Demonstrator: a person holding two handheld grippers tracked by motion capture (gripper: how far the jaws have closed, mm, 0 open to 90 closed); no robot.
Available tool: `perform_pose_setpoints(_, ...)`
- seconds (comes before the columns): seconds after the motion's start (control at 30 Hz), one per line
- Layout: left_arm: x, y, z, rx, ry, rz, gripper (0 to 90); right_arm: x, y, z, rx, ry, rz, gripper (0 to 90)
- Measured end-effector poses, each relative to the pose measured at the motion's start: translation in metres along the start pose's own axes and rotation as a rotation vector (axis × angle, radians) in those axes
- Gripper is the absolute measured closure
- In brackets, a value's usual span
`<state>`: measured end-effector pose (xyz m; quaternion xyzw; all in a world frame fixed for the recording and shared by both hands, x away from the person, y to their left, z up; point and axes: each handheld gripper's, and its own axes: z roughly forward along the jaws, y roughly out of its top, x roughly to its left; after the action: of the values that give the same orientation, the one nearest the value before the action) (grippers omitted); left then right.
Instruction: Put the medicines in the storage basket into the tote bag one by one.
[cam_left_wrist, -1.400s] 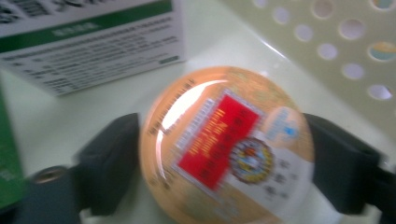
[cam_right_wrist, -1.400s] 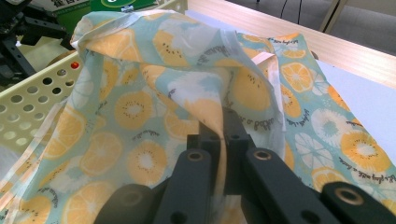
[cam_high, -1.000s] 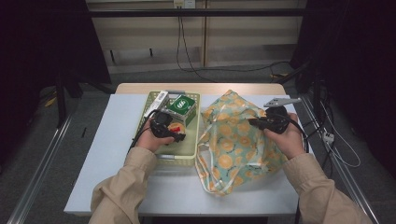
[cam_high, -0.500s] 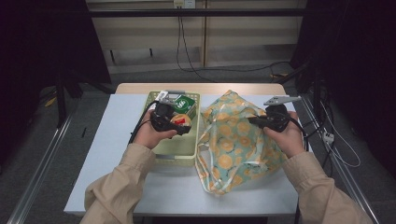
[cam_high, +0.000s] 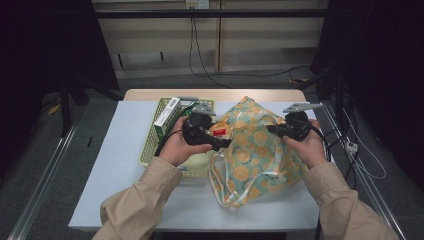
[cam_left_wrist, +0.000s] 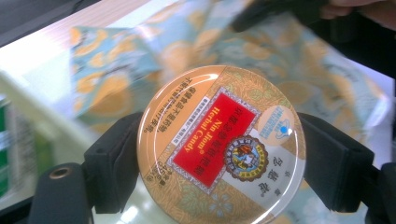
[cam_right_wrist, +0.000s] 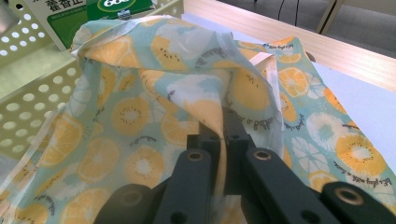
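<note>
My left gripper (cam_high: 216, 137) is shut on a round gold candy tin (cam_high: 219, 133) with a red label, and holds it above the gap between the basket and the bag. In the left gripper view the tin (cam_left_wrist: 222, 144) sits flat between the two black pads (cam_left_wrist: 114, 163), lid facing the camera, with the bag blurred behind it. My right gripper (cam_high: 274, 129) is shut on the upper edge of a cloth bag (cam_high: 255, 155) printed with orange slices and holds it up. In the right gripper view the jaws (cam_right_wrist: 223, 135) pinch a fold of the bag (cam_right_wrist: 140, 116).
A pale green perforated basket (cam_high: 150, 145) stands left of the bag on the white table (cam_high: 115, 165); a white and green box (cam_high: 167, 117) leans in it. The basket wall (cam_right_wrist: 28, 107) and a green box (cam_right_wrist: 121, 7) lie beyond the bag. A wooden strip (cam_high: 150, 94) borders the far edge.
My left gripper has risen out of the basket with the tin and moved right, up to the bag's side. The right gripper has held still on the bag.
</note>
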<state>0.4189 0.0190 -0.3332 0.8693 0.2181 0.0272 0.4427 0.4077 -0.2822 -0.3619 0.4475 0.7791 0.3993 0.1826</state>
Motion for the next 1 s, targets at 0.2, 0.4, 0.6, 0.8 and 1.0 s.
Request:
perform_pose_setpoints(0.2,-0.012,0.004,0.019,0.003,-0.026,0.016,20.3,0.000,0.000,-0.001,-0.005,0.005,0.002,90.0)
perform_pose_setpoints(0.4,-0.018,0.005,0.034,0.012,-0.044,0.033,20.2,0.002,-0.001,-0.002,-0.010,0.009,-0.001,90.0)
perform_pose_setpoints(0.6,-0.027,0.005,0.047,0.036,-0.061,0.060,20.3,0.001,0.000,-0.004,-0.021,0.004,0.009,90.0)
perform_pose_setpoints(0.8,-0.032,0.005,0.061,0.038,-0.077,0.066,20.2,0.003,0.001,-0.003,-0.027,0.010,0.009,90.0)
perform_pose_setpoints(1.0,-0.030,0.005,0.072,0.051,-0.067,0.073,20.2,0.005,0.001,-0.002,-0.021,0.010,0.009,90.0)
